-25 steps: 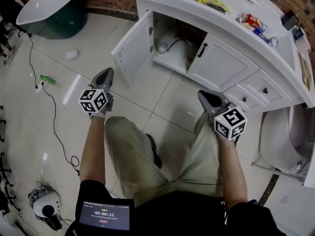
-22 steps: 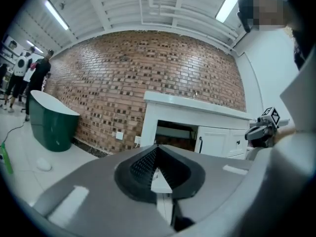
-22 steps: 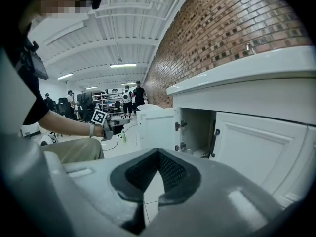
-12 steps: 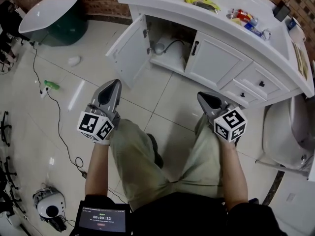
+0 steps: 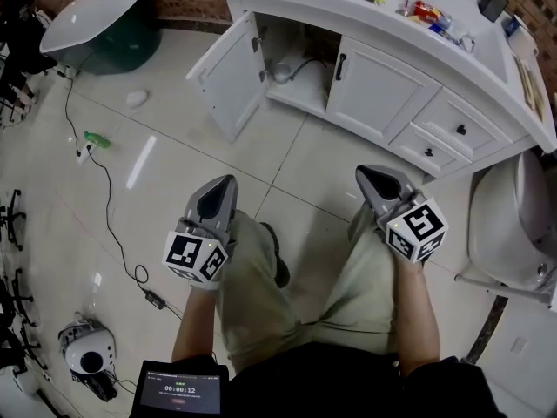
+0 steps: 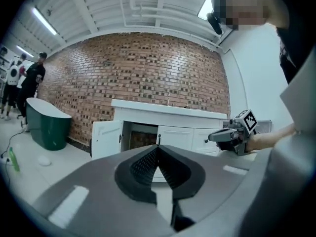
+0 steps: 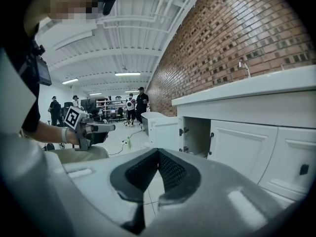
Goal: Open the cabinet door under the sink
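Cabinet door (image 5: 228,78) under the sink: stands swung wide at the left end of the vanity (image 5: 383,94), well apart from left claw (image 5: 223,184) and right claw (image 5: 365,174), both pinched closed on nothing and parked over the person's thighs (image 5: 248,286), suggesting the opening is done.

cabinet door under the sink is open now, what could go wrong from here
1. The open cabinet door juts out over the tiled floor; if the person moves forward, a knee or the shut left gripper might knock it.
2. A black cable trails across that floor on the person's left side and could snag a foot.
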